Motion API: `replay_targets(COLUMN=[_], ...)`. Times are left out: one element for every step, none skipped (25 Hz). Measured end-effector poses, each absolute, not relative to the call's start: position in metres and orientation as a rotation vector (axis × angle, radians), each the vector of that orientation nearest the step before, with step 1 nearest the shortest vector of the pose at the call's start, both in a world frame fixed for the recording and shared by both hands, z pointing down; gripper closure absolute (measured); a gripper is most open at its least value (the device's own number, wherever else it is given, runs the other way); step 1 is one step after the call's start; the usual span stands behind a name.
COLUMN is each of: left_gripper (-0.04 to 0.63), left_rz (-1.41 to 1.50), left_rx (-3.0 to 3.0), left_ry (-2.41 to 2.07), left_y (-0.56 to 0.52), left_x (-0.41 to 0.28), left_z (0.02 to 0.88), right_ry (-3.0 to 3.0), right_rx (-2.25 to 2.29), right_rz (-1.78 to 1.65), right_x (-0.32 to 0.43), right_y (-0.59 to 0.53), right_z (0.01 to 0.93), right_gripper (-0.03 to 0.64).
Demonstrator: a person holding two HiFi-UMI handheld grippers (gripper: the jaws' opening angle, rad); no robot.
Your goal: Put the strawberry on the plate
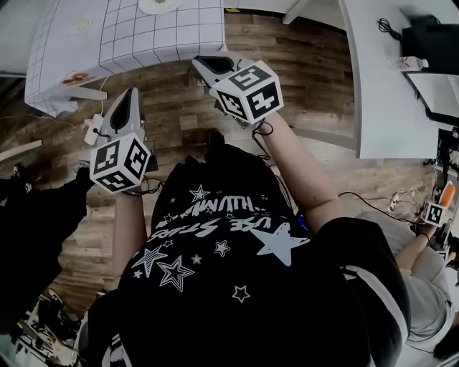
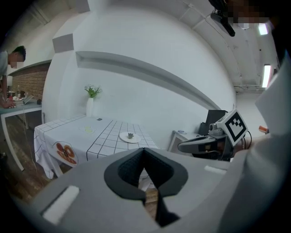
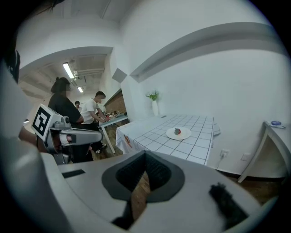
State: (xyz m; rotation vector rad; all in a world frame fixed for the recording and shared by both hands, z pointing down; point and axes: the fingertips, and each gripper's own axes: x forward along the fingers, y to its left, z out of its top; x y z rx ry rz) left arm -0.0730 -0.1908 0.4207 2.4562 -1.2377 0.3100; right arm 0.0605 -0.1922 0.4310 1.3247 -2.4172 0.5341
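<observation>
A white plate (image 3: 178, 133) rests on a table with a white checked cloth (image 3: 159, 136), and a small red strawberry (image 3: 177, 131) lies on it. The left gripper view shows the same plate (image 2: 129, 137) and strawberry (image 2: 130, 135) far off. In the head view the plate (image 1: 159, 6) is cut by the top edge. Both grippers hang over the wooden floor, well short of the table. My left gripper (image 2: 144, 150) (image 1: 128, 97) is shut and empty. My right gripper (image 3: 145, 154) (image 1: 204, 63) is shut with nothing in it.
A vase with a green plant (image 3: 155, 105) stands at the table's far end. A white desk (image 1: 387, 79) stands to the right with a black box on it. People (image 3: 93, 111) work at another table behind. Another person (image 1: 423, 265) sits at lower right.
</observation>
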Motion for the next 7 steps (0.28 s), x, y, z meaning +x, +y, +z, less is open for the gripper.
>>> replay_targets(left_gripper=[0.586,0.586,0.586,0.586,0.586,0.586,0.586], left_rz=[0.31,0.31,0.307,0.304,0.301,0.298,0.296], left_rx=[2.451,2.447,2.444,2.441,2.439,2.437,2.436], left_ry=[-1.24,-1.241,-1.243,-1.246,-1.248,-1.25,-1.251], left_y=[-0.185,-0.179,-0.174,-0.17,-0.166,-0.163,-0.159], left_x=[-0.08,-0.087,-0.094,-0.1,-0.107,-0.114,-0.121], left_z=[0.423,0.424,0.426,0.427,0.428,0.429,0.43], right_ry=[-2.416,-2.415,-2.412,-2.406,-2.401,-2.396,-2.392], right_rx=[1.324,1.319,1.31,1.303,1.299,1.297,1.297], right_rz=[0.541,0.546,0.547,0.545,0.543,0.544,0.544], right_x=[0.054,0.048,0.041,0.036,0.03,0.025,0.02], right_y=[-0.187,-0.182,-0.177,-0.173,-0.169,-0.165,-0.162], right_z=[0.433,0.435,0.437,0.44,0.443,0.445,0.446], right_gripper=[0.604,0.604,0.604,0.604,0.604,0.604,0.604])
